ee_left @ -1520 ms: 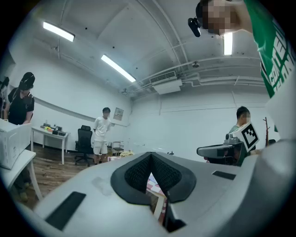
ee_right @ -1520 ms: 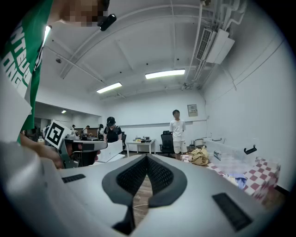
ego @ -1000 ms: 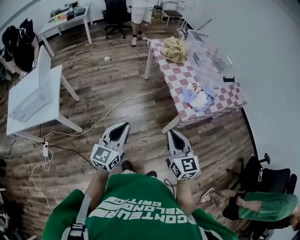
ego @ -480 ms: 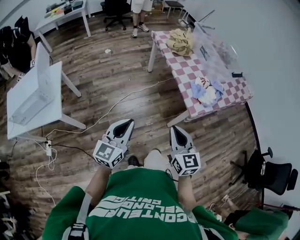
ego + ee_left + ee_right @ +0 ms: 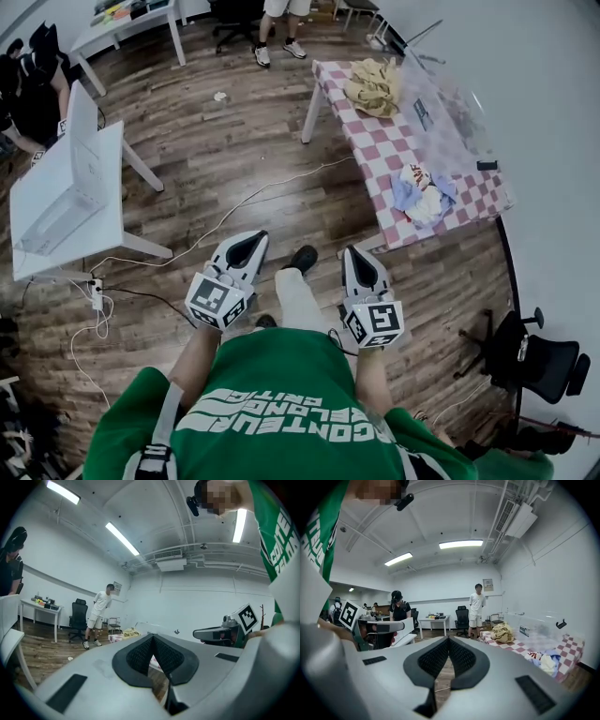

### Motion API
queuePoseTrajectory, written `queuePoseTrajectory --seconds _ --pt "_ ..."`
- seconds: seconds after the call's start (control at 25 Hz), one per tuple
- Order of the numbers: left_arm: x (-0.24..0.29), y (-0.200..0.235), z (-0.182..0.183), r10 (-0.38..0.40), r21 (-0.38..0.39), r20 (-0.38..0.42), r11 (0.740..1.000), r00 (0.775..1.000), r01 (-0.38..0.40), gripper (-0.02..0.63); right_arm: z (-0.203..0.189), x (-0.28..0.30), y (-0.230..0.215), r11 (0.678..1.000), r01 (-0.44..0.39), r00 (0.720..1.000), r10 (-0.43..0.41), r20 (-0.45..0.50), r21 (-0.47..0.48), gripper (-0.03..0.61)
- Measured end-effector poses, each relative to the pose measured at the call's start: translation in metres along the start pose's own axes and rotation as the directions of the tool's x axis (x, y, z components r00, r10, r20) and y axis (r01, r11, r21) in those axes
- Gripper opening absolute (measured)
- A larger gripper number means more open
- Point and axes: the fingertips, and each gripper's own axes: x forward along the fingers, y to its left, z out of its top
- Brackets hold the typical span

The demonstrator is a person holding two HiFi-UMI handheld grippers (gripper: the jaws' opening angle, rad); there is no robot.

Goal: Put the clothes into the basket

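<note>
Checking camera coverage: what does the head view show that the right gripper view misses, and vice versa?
Head view only: the power strip on the floor and the black chair by the wall. Right gripper view only: the ceiling lights, and the right gripper with its jaws closed together, empty. Both: the checkered table, the tan clothes pile, the blue-and-white clothes pile and the clear basket.
</note>
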Motion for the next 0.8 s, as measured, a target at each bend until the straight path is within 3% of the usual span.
queuePoseTrajectory --seconds 0.32,0.8 --pt "0.095 0.044 0.008 -0.011 0.018 -0.029 1.0 1.0 0.011 0.003 0.016 0.081 -0.073 1.0 -0.001 1.0 0.001 0.006 0.015 0.008" --pt "0.317 0.075 0.032 -0.132 0.039 -0.081 0.99 0.988 0.136 0.003 0.045 0.175 -0.241 0.993 0.091 0.996 -0.091 0.004 0.072 0.008"
